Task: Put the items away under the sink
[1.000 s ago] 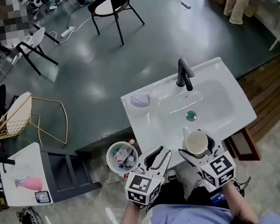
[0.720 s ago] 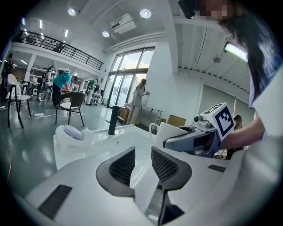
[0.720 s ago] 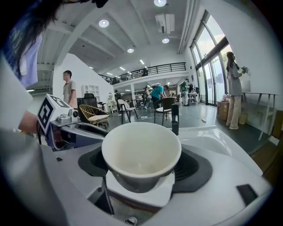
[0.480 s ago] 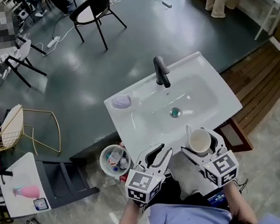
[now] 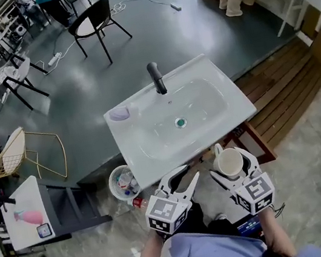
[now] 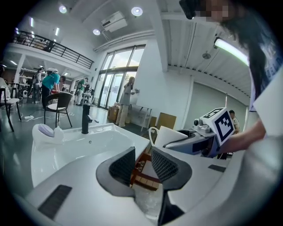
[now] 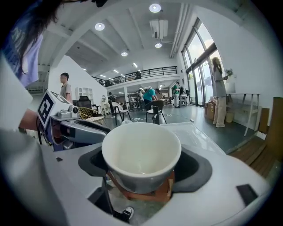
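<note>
The right hand-held gripper [image 5: 229, 167] is closed around a white cup [image 7: 141, 150], just in front of the sink [image 5: 148, 161]. The left hand-held gripper [image 6: 143, 165] has its jaws slightly apart and holds nothing.

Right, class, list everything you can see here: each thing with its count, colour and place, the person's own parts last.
sink: one, white, centre of the head view
tap: one, black, back edge of the sink
soap-like lump: one, pale purple, sink's back left corner
waste bin: one, white, on the floor left of the sink, rubbish inside
black chair: one, black, floor beyond the sink
wire chair: one, gold, far left
side table: one, white, lower left
decking: one patch, brown, right of the sink
mug: one, white, between the right gripper's fingers
left gripper: one, white, fingers apart, empty
right gripper: one, white, closed on the mug
</note>
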Demonstrator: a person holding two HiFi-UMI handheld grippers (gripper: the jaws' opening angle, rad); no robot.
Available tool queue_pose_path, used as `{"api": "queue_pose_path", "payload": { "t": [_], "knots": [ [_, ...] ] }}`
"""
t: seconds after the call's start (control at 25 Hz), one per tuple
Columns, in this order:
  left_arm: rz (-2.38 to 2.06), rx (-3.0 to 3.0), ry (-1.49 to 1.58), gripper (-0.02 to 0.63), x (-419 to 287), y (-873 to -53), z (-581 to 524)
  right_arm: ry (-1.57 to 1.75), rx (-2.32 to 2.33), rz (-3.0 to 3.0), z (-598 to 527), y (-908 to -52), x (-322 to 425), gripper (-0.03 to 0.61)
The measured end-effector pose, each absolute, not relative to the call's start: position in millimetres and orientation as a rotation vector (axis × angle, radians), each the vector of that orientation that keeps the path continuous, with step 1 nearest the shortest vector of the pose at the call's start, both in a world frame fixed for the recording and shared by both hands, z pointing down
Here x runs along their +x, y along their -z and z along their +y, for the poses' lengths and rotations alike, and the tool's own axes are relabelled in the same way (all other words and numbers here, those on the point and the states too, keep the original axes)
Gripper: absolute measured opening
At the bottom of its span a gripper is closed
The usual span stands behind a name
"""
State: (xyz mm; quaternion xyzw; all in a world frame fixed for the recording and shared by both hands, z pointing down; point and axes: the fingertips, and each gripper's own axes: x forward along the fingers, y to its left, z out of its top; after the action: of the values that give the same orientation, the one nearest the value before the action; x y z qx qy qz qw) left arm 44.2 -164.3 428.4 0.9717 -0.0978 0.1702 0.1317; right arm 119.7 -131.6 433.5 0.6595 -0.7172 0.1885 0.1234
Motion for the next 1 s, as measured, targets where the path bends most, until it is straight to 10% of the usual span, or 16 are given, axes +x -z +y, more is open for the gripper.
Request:
{"api": "queue_pose_path", "payload": {
  "t": [1.0],
  "knots": [
    [-0.165,2.908,-0.63,0.123,88,-470,-11,-0.579,1.975,-2.036,16,-488,174,0.414]
  ]
}}
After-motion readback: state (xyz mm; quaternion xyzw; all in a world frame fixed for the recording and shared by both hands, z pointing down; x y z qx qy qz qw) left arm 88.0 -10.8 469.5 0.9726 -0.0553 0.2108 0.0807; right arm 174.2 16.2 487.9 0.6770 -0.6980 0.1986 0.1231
